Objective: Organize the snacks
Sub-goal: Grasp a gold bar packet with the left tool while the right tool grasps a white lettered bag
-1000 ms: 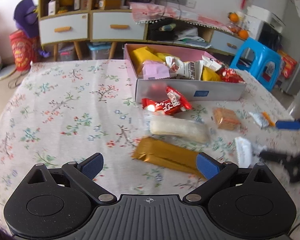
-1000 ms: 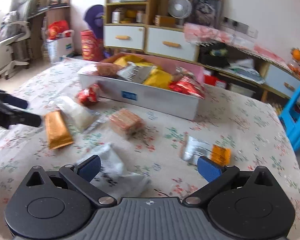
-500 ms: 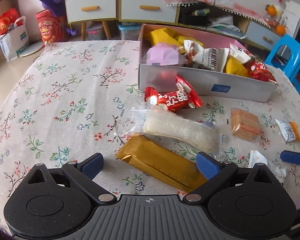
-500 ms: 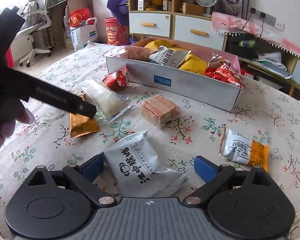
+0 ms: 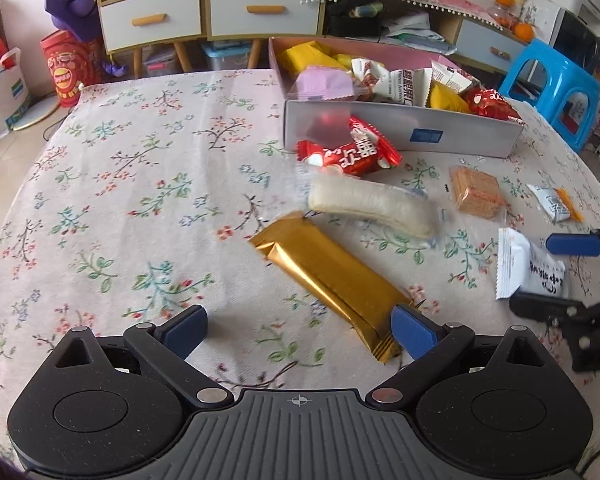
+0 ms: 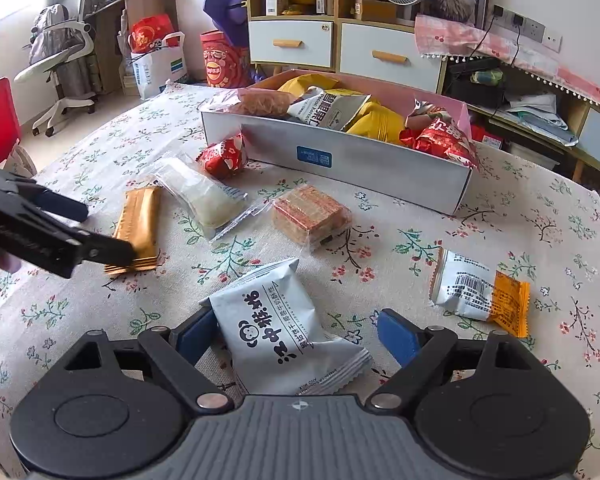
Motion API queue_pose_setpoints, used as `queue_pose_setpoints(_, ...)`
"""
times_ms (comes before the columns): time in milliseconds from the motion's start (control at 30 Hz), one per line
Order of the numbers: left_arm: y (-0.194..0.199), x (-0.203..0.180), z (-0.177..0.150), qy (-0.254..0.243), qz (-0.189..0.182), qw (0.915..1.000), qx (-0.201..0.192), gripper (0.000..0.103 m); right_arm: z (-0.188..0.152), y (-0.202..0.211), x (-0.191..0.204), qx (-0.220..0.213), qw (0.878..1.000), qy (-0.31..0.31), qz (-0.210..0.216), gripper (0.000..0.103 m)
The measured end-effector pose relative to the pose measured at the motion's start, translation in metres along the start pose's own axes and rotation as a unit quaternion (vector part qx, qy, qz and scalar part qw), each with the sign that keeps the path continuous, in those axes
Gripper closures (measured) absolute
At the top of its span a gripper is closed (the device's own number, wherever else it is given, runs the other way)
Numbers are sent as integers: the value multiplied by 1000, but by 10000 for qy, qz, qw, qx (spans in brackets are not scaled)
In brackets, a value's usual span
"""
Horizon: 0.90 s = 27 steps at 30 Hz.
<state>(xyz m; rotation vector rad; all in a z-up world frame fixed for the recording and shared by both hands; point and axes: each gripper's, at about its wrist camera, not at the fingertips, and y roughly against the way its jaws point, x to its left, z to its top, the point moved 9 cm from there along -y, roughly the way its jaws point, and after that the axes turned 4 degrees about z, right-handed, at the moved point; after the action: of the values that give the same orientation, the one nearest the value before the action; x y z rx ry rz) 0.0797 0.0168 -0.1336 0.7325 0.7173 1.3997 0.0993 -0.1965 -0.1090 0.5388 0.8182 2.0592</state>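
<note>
The box [image 6: 380, 168] at the far side of the table [image 5: 140, 184] already holds a heap of packets, too overlapped to count exactly; I judge the sorting well begun but not finished. Six snacks lie loose on the flowered cloth in front of it: one red packet [image 6: 223, 158] just beside the box wall, one pale bun in clear wrap [image 6: 202, 196], one gold bar [image 6: 137, 230], one wrapped biscuit block [image 6: 308, 214], one white-and-orange packet [image 6: 480, 292] off to the right, and one grey packet [image 6: 284, 332] nearest. The right gripper [image 6: 296, 340] has just been closing and straddles the grey packet; the left pad touches its edge, the right pad stands clear, so it is not yet gripped. The left gripper [image 5: 300, 330] is spread wide and holds nothing, its right finger [image 5: 412, 334] at the near end of the gold bar. All six loose items appear left to be boxed.
</note>
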Motion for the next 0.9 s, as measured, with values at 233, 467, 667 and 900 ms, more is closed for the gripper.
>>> queue_pose_setpoints(233, 6, -2, -10, -489, -150, 9980, -380, 5, 8, -5, 7, -51, 10000, -52, -26, 37)
queue_pose_setpoints(467, 9, -10, -10, -558, -372, 9963, -542, 8, 16, -9, 16, 123, 9999, -89, -38, 50)
queue_pose_setpoints(667, 4, -14, 2, -71, -545, 9978, -376, 7, 16, -8, 18, 182, 9998, 47, -56, 52)
queue_pose_setpoints(900, -8, -16, 13, 243, 53, 9991, -344, 8, 18, -6, 18, 166, 9984, 426, -345, 53)
